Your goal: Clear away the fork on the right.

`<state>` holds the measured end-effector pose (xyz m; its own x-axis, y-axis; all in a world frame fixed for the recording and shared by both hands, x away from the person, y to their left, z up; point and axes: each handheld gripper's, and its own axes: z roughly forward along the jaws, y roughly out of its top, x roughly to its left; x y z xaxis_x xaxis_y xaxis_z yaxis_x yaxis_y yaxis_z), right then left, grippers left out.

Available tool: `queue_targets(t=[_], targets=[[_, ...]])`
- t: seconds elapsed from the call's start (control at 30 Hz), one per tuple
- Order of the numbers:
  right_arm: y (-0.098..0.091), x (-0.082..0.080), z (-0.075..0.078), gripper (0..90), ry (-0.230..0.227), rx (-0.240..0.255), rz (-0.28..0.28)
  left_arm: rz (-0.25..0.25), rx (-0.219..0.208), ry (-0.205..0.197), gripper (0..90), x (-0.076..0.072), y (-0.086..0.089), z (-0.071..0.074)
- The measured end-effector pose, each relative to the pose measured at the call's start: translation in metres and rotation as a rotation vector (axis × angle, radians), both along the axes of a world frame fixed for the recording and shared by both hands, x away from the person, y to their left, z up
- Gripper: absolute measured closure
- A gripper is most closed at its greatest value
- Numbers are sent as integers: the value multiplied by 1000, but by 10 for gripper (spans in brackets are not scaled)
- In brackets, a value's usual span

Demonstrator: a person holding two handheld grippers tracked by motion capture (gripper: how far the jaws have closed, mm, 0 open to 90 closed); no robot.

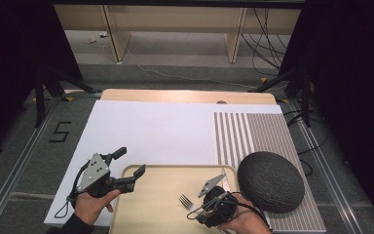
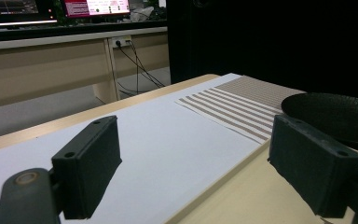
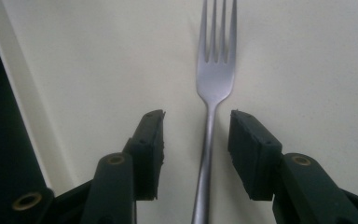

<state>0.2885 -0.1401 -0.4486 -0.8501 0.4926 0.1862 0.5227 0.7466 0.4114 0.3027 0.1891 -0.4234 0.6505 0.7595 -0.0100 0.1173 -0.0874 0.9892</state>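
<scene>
The fork (image 3: 210, 93) lies flat on the tan tray (image 1: 151, 209), its handle running between the parted pads of the right gripper (image 3: 196, 140), which do not touch it. Being thin, stiff, light steel, it would likely slip, so mid-handle looks the best place to pinch. The left gripper (image 1: 131, 163) gapes empty over the tray's far-left corner; beyond are white paper (image 1: 151, 131), a striped mat (image 1: 253, 131) with a dark bowl (image 1: 271, 181), then desks and cables.
</scene>
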Motion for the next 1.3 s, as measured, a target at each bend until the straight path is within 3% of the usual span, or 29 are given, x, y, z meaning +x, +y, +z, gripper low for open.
queue_targets(t=[0.27, 0.37, 0.5, 0.93, 1.3], targets=[[7, -2, -2, 677, -22, -8, 44, 0, 2, 2, 162, 0, 0, 0], [9, -4, -2, 779, -45, -18, 60, 0, 2, 2, 162, 0, 0, 0], [12, -5, -4, 837, -48, -44, 82, 0, 2, 1, 162, 0, 0, 0], [17, -9, -9, 880, -98, -132, 117, 0, 1, 0, 163, 0, 0, 0], [13, -5, -9, 900, -111, -182, 66, 0, 1, 0, 162, 0, 0, 0]])
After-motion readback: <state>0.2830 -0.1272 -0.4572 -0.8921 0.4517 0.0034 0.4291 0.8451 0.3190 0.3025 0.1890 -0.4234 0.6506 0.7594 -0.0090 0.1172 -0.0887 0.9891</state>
